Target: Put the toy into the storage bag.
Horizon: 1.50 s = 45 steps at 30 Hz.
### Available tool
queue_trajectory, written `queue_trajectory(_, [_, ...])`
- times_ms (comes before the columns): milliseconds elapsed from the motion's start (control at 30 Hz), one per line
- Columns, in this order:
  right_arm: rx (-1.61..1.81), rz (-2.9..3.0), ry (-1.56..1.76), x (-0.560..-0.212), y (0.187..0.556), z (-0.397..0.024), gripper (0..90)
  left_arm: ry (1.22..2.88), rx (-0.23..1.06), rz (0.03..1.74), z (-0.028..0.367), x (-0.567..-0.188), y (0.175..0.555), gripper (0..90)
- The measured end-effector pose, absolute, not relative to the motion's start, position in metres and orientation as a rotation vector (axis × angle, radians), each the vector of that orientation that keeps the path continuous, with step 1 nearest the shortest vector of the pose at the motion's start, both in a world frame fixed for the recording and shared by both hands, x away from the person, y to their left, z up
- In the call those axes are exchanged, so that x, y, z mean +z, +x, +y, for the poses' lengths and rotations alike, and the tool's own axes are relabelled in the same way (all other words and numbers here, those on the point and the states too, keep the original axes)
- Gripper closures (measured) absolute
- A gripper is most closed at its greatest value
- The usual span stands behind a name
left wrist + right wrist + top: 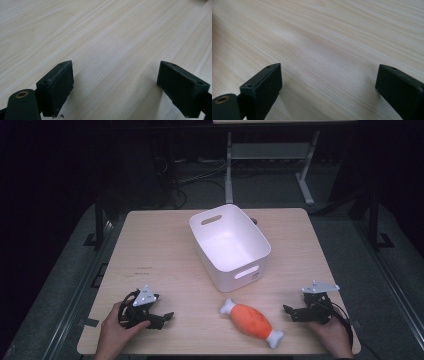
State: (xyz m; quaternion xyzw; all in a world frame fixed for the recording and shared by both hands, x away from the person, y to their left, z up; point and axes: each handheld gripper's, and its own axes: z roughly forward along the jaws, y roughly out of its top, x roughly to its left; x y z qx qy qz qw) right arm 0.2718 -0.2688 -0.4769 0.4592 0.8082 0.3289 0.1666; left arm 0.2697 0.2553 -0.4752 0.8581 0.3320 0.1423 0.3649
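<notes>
**Both hand-held grippers resting open beside the orange toy**

Across the pale wooden surface [150, 250] everything is lying well spread out. At the far middle a white bin [230, 245] with cut-out handles is standing upright and slightly turned, its bottom showing bare. Nearer to me, the orange chew toy [251, 322] with white bone-shaped ends is lying flat and slanted on the surface, just in front of the bin and apart from it.

I am holding my left hand-held gripper [162, 317] low near the front left corner, well apart from the toy, its jaws pointing toward it. Along its own view the jaws are standing wide apart with only wood grain between them.

I am holding my right hand-held gripper [289, 312] near the toy's right side, close but not touching. Its jaws are likewise gaping wide over bare wood, gripping nothing.
</notes>
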Motion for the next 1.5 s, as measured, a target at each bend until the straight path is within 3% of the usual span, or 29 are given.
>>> queue_trajectory(1500, [1.168,2.435,1.140,-0.430,0.256,-0.228,6.7,2.209,0.365,0.854,0.255,-0.475,0.270,12.8])
